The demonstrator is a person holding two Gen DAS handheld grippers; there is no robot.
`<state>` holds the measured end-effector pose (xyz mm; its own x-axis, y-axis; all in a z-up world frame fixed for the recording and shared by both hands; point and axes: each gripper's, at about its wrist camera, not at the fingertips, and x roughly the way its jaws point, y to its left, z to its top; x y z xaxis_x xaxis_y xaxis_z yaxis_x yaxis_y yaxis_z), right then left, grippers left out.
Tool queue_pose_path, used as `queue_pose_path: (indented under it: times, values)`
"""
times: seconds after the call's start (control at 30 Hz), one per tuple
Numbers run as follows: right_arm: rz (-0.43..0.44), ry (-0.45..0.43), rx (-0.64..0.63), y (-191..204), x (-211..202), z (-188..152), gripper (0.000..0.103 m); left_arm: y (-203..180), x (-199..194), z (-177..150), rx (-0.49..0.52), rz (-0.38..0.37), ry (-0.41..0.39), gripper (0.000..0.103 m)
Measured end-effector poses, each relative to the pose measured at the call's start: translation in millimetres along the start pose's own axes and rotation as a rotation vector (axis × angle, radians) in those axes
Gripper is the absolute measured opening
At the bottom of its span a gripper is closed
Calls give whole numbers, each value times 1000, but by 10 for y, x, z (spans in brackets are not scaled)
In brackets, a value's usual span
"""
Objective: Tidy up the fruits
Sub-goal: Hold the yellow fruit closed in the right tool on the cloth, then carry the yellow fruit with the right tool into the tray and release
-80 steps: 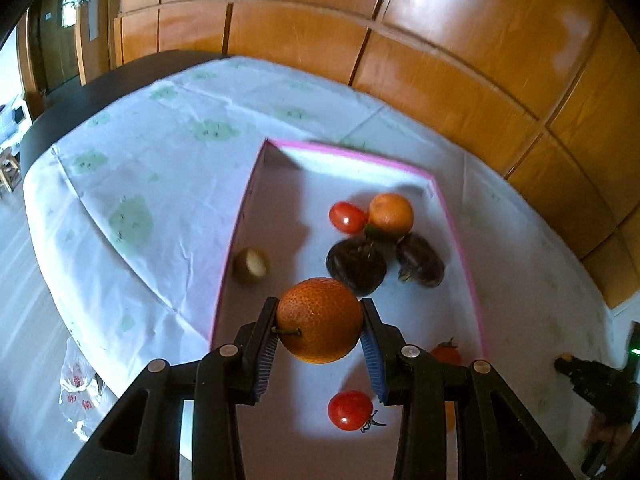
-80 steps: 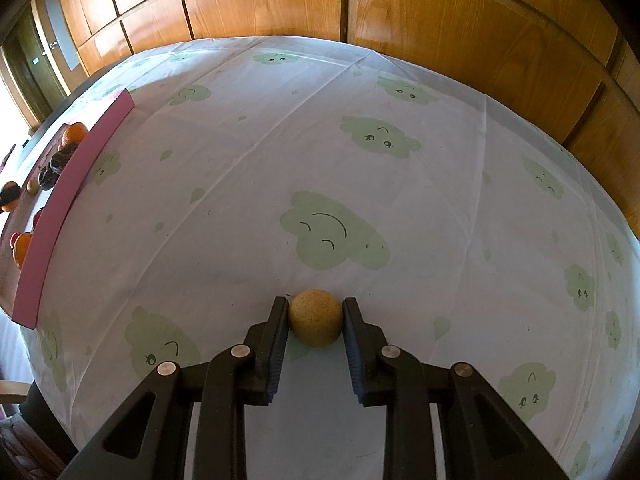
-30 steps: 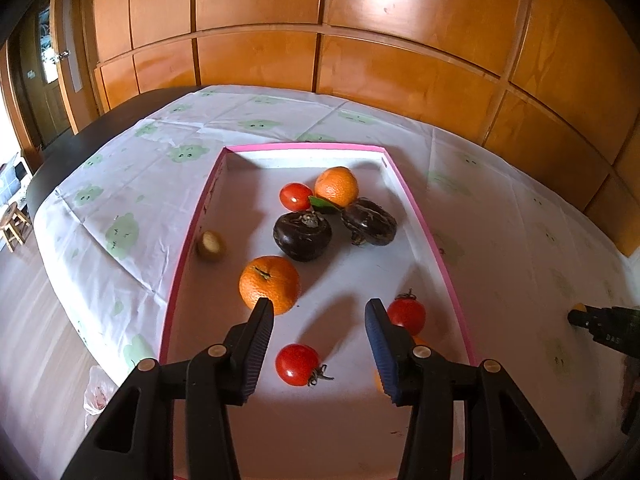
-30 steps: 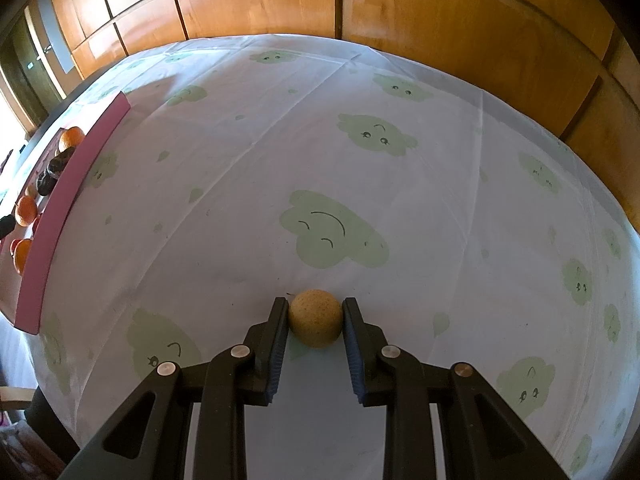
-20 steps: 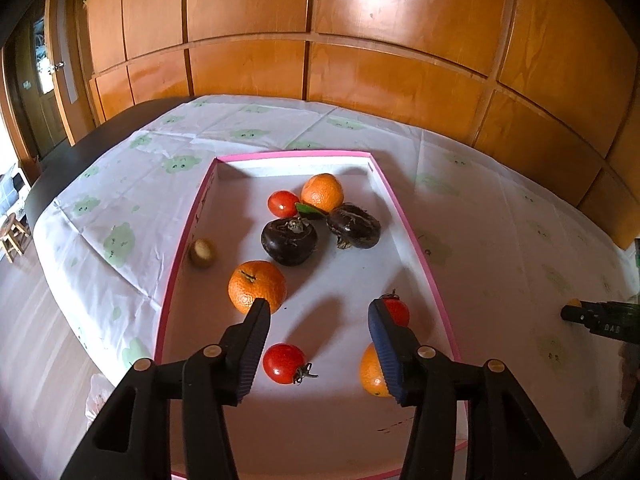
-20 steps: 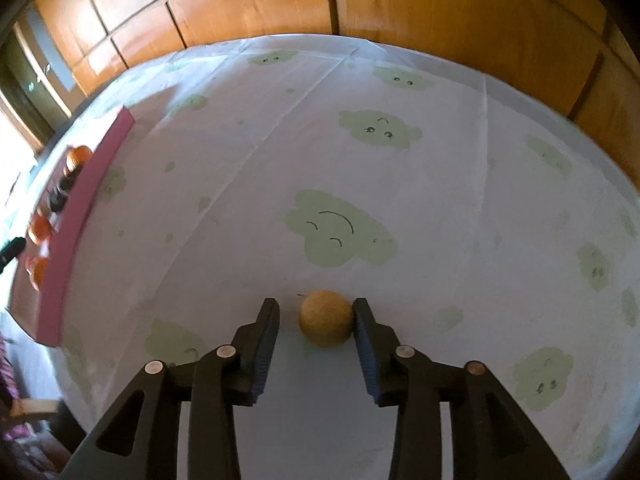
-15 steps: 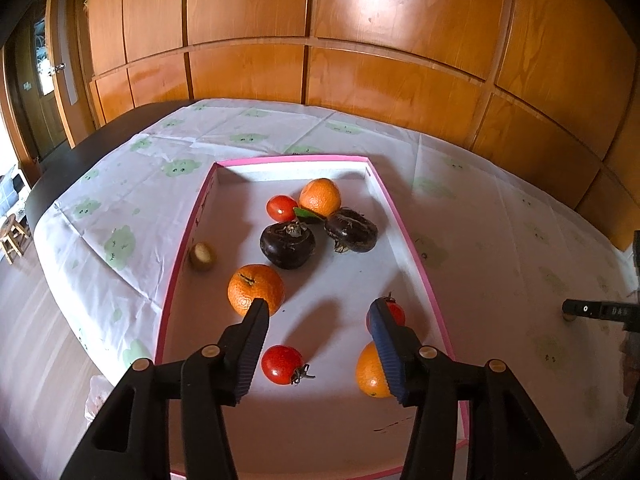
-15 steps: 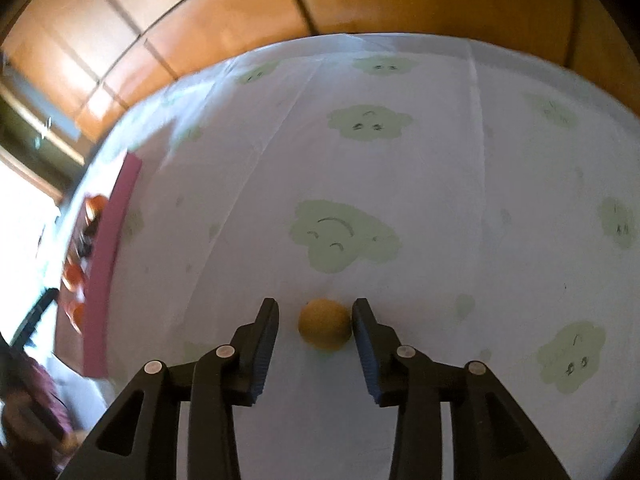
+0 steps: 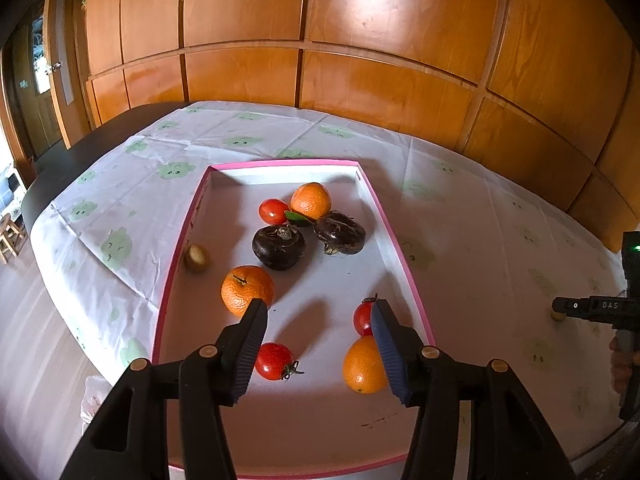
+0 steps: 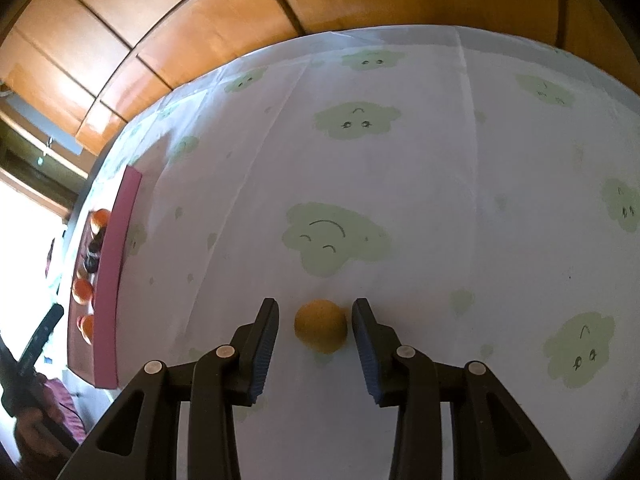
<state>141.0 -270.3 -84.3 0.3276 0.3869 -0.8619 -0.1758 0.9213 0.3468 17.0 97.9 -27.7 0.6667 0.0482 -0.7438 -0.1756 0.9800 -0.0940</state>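
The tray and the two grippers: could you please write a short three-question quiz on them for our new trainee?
1. True or false: the left gripper is shut on an orange.
2. How many oranges lie in the tray? A) two B) three C) five
3. Fill in: the yellow fruit sits on the tablecloth between the open fingers of the ____ gripper.

Key: 1 false: it is open and holds nothing. 2 B: one at the far end, one at mid-left, one near the right wall. 3 right.
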Motion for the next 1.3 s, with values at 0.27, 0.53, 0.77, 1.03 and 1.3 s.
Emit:
queue_pose_path:
  times: [0.27, 0.53, 0.77, 1.03, 1.3]
  values:
    - [-128, -11, -150, 174, 32, -54, 27, 40, -40, -13, -7, 7, 1, 57]
    - [-199, -15, -229, 274, 59, -122, 27, 30, -83, -19, 2, 4, -9, 59]
    - [-239, -22, -258, 356, 71, -162, 27, 51, -120, -49, 2, -6, -9, 60]
    - [-269, -1, -273, 443, 48, -182, 27, 106, -100, -79, -11, -12, 1, 60]
    - [-171, 19, -319, 884, 120, -311, 27, 193, -106, -88, -23, -7, -1, 60]
